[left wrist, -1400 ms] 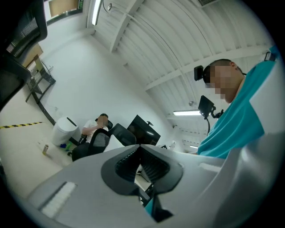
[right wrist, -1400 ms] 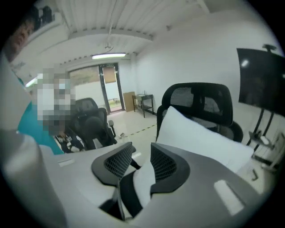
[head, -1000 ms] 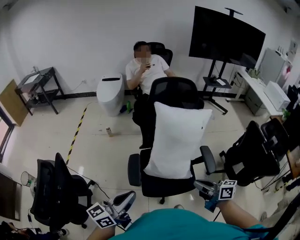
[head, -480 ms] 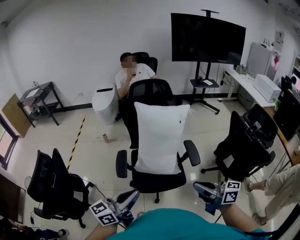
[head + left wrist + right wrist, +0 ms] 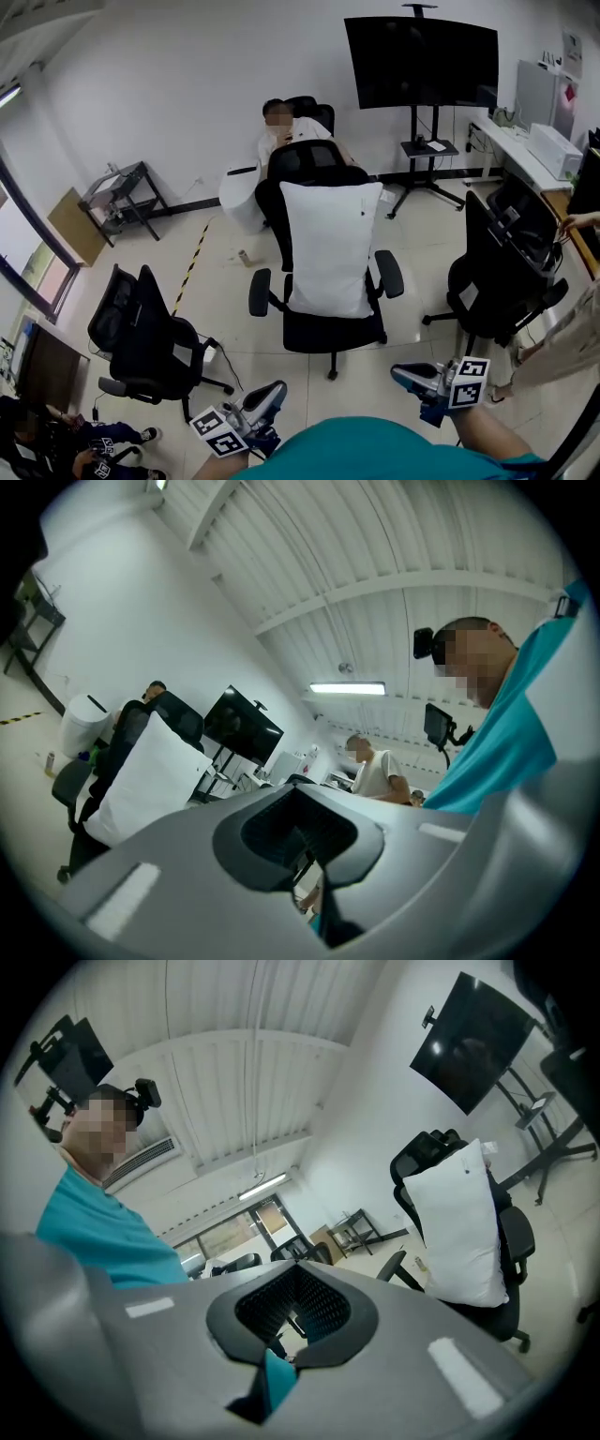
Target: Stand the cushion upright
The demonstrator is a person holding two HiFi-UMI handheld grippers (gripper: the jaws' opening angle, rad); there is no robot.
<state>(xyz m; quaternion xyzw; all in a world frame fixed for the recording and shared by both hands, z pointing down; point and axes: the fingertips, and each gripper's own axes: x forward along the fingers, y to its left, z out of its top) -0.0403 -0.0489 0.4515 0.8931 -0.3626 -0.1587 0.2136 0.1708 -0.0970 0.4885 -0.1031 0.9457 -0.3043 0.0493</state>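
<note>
The white cushion [image 5: 328, 248] stands upright on the seat of a black office chair [image 5: 333, 333], leaning against its backrest. It also shows in the left gripper view as the cushion [image 5: 150, 780] at the left, and in the right gripper view as the cushion [image 5: 459, 1227] at the right. My left gripper [image 5: 272, 394] is low near my body, well short of the chair, shut and holding nothing. My right gripper [image 5: 401, 373] is also held back from the chair, its jaws shut and empty. The jaws of both meet close up in the left gripper [image 5: 300, 832] and right gripper [image 5: 295, 1312] views.
A second black chair [image 5: 141, 337] stands at the left and a third chair [image 5: 502, 272] at the right. A TV on a stand [image 5: 422, 61], a seated person [image 5: 281, 131], a white appliance [image 5: 242, 192] and a desk [image 5: 544, 150] line the back. Another person [image 5: 572, 347] stands at the right edge.
I have backed away from the chair, so it and the cushion sit farther off. The cushion stays upright. Both grippers remain shut near my body.
</note>
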